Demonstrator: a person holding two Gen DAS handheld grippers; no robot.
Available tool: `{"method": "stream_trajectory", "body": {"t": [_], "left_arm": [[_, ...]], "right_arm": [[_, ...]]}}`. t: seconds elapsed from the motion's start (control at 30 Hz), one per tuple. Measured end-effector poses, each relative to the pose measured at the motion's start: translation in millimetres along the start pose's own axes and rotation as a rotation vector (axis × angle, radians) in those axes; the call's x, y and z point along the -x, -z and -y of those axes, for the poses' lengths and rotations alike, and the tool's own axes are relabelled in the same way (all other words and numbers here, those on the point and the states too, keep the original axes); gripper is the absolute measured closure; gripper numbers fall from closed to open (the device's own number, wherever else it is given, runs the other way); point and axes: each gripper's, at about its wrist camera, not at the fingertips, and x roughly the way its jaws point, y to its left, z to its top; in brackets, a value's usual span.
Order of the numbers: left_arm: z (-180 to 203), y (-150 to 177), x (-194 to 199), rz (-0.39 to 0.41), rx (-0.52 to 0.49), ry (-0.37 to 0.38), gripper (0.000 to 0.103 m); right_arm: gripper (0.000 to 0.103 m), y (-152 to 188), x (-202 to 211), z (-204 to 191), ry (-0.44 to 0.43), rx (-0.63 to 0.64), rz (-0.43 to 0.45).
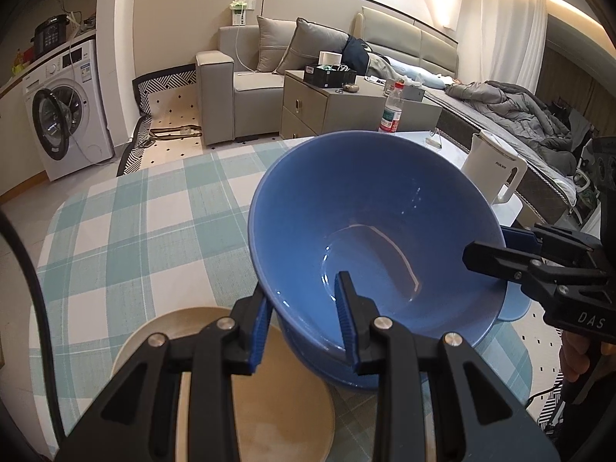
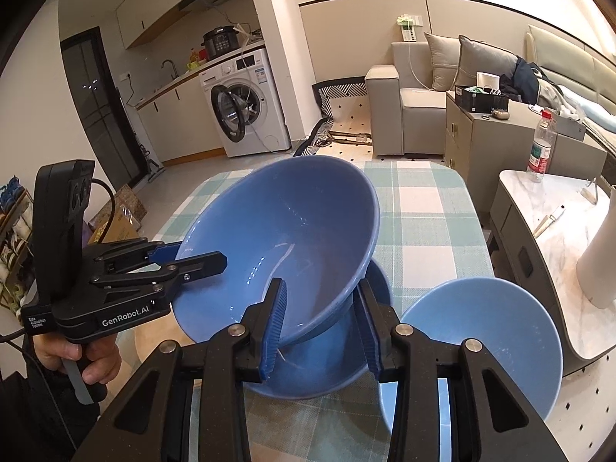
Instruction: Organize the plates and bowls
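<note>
A large blue bowl is held tilted above a second blue bowl on the checked tablecloth. My left gripper straddles its near rim, one finger inside and one outside; it shows from the side in the right wrist view. My right gripper straddles the opposite rim the same way; it shows in the left wrist view. A blue plate lies to the right. A beige plate lies under my left gripper.
The checked tablecloth covers the table. A white kettle and a water bottle stand on a marble side table to the right. A sofa, cabinet and washing machine stand beyond.
</note>
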Motion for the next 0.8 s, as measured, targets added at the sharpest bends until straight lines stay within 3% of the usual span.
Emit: {"method": "stream_trajectory", "body": {"t": [0.8], "left_arm": [[3, 23, -19, -0.055, -0.019, -0.006, 0.072]], "right_arm": [[0.061, 41, -20, -3, 0.006, -0.008, -0.074]]}}
